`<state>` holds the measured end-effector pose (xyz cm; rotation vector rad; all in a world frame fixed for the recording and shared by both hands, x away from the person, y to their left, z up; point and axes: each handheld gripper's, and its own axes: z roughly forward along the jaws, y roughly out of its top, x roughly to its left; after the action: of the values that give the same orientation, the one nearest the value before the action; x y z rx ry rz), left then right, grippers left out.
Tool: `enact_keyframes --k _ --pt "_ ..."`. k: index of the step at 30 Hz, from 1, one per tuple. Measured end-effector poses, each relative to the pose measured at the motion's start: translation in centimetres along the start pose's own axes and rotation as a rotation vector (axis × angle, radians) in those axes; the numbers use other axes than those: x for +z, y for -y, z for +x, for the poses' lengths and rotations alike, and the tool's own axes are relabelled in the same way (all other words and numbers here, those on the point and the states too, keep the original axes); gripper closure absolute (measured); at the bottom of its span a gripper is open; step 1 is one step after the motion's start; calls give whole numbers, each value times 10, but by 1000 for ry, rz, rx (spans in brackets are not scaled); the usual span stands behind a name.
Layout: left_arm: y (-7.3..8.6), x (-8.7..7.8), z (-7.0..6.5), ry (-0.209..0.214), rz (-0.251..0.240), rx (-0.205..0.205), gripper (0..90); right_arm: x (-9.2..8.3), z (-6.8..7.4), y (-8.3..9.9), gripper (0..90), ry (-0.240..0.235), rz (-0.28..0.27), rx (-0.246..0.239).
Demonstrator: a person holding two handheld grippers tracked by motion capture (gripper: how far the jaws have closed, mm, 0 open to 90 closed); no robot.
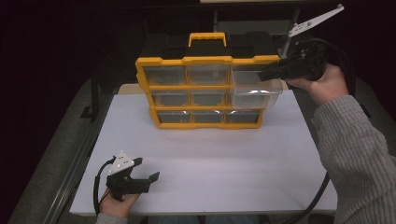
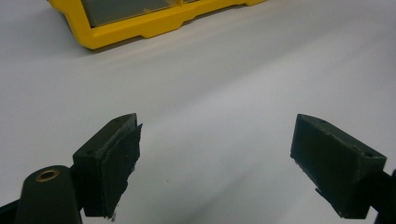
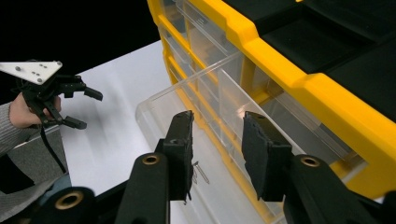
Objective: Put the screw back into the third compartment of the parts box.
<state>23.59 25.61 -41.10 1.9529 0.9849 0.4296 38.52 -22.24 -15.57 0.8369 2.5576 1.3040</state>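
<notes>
Dark surroundings are framing a white table [image 1: 205, 172] where a yellow-framed organizer [image 1: 205, 88] is standing upright near the far edge, its clear drawer [image 1: 254, 95] on the right side sticking out. Above that drawer, the right gripper [image 3: 217, 149] is hanging with jaws partly apart, gripping nothing, over a small metal piece [image 3: 201, 172] lying inside. Judging by this, keeping clear of the thin, glossy plastic walls matters. At the near left, the left gripper [image 2: 217, 158] is resting wide apart.
</notes>
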Motion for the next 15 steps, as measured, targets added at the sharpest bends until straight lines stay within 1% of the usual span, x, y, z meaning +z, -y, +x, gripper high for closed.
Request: enact_keyframes --k 7,11,12,14,15 --pt "-1 0 -1 -2 -6 -1 149 -14 6 1 576 9 -12 -9" --pt "0 0 -1 0 -2 -3 149 -21 9 3 564 14 -19 -14" --pt "-1 0 0 0 5 4 149 -22 10 4 561 14 -22 -16" --pt "-1 0 -1 0 -1 -3 149 -27 11 6 550 20 -26 -14" --pt "-1 0 -1 0 -1 -3 149 -27 11 6 550 20 -26 -14"
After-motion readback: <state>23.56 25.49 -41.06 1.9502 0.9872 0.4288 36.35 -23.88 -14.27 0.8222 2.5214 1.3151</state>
